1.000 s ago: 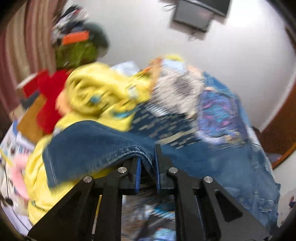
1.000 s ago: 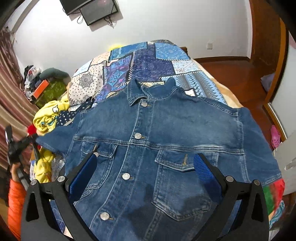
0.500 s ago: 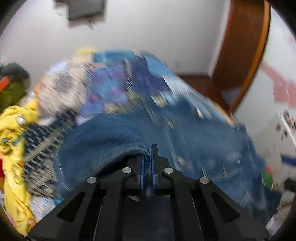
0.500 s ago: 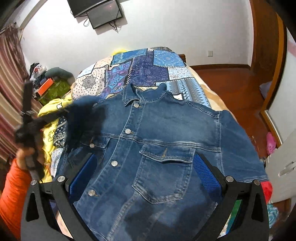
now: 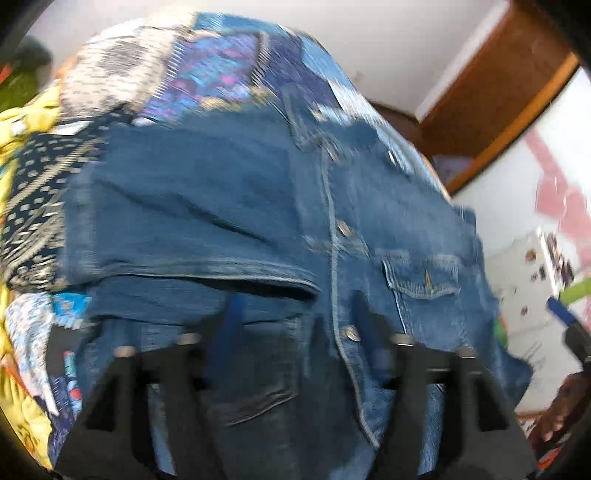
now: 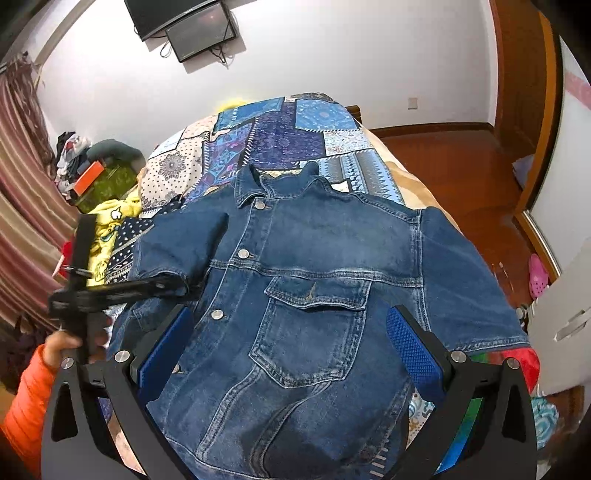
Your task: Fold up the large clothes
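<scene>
A blue denim jacket lies front up on the bed, collar at the far end. Its left sleeve is folded inward over the left chest; it also shows in the left wrist view, blurred. My left gripper is open and empty just above the jacket below the folded sleeve; from the right wrist view it shows at the jacket's left edge. My right gripper is open and empty, hovering above the jacket's lower front. The right sleeve lies spread out.
The bed carries a blue patchwork quilt. Yellow clothes lie at the jacket's left. A wooden floor and door frame are on the right, a white cabinet near right, a wall TV at the back.
My left gripper carried the left sleeve rightward over the jacket's chest, then opened and let it go. The right gripper stayed open and drifted slightly.
</scene>
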`<state>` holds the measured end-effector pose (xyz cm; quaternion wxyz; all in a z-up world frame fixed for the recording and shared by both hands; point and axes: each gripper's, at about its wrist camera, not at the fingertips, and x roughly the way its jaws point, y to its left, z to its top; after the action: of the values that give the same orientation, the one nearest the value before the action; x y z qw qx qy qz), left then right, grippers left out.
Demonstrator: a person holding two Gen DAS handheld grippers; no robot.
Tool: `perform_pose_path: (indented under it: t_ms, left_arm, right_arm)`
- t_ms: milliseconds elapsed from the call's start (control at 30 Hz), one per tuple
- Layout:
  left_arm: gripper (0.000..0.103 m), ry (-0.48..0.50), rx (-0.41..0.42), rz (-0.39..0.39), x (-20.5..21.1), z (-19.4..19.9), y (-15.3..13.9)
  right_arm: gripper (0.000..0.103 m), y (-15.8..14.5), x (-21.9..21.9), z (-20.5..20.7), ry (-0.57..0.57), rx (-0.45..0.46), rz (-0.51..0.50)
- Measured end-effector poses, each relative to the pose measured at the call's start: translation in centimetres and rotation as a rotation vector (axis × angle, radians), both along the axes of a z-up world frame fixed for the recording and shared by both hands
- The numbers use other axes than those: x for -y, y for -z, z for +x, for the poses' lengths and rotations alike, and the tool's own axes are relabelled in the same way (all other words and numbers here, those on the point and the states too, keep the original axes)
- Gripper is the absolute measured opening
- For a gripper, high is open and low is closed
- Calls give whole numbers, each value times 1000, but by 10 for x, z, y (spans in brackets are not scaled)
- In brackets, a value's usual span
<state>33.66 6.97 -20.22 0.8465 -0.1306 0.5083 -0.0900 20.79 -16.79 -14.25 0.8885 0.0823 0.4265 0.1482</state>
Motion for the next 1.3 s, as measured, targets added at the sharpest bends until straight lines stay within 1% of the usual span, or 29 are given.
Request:
perform_pose_path:
  t_ms: [33,67,133,167,200,233,300,367,467,500,600,667,733,800,867,900,933,967,1000,1033,1067,1100,1133,1167,1200,1300]
  left_arm:
    - [74,-25,25,-7,-11,-5,-8]
    - [80,-55,44,-14,-25,-8,-14]
    - [87,-117,57,-40,-49,-12,-20]
    - [89,-147,62,-63,-61,-15,-22]
    - [89,-190,61,-103,-79,-16,-22]
    - [89,-216,49,-124,-91,-16,-20]
    - [89,-263,2,-175,-114,-14,-9]
    - [89,-307,-54,-261,-140,-15,10]
    - [89,-341,-112,-353,-159,-14,36]
    - [89,-361,-131,-400,-167,-14,48]
    - [88,-391,-155,-491,-176,-8,68]
    - [83,-403,-161,-511,-179,-1,78]
    - [79,-412,-167,-517,-180,10,85]
    - [71,-440,-160,-499,-184,21,91]
    - [53,-461,-156,-474,-187,25,95]
    - [52,-468,-149,-463,-189,27,95]
    - [46,-465,-140,-456,-189,27,94]
    - [35,-461,-129,-439,-189,26,92]
    - [31,-449,-115,-398,-188,24,88]
    - [25,-440,-101,-378,-188,23,83]
    - [21,-437,-79,-347,-187,21,76]
    - [20,-436,-68,-325,-186,21,72]
    - [15,-428,-44,-284,-184,20,61]
    - [13,-417,-16,-241,-180,20,49]
    - [12,-408,2,-217,-178,22,41]
    - [10,-356,70,-123,-162,30,6]
  right_arm:
    - [103,1,-2,1,0,-2,3]
    - [103,1,-3,1,0,-4,5]
    - [103,2,-6,2,-1,-6,9]
    - [103,2,-9,3,0,-8,14]
    - [103,1,-11,3,0,-8,18]
    - [103,0,-14,4,-3,-6,28]
    - [103,-2,-19,4,-9,2,36]
    - [103,-3,-25,4,-15,11,35]
    - [103,-1,-34,6,-21,11,21]
    - [103,0,-36,8,-23,7,16]
    - [103,7,-41,13,-21,-10,-6]
    - [103,13,-43,16,-19,-26,-21]
    - [103,17,-42,18,-17,-41,-25]
    - [103,20,-40,20,-13,-57,-19]
    - [103,21,-36,21,-1,-62,-12]
    - [103,20,-36,21,3,-61,-11]
    - [103,20,-34,21,8,-59,-11]
    - [103,19,-32,21,16,-54,-15]
    - [103,19,-31,21,21,-50,-18]
    - [103,18,-31,21,23,-50,-20]
    - [103,18,-29,21,25,-51,-20]
    - [103,18,-26,20,27,-53,-17]
    - [103,19,-25,20,29,-56,-15]
    - [103,19,-23,20,31,-58,-14]
    - [103,20,-21,20,34,-59,-13]
    - [103,20,-13,16,43,-56,-13]
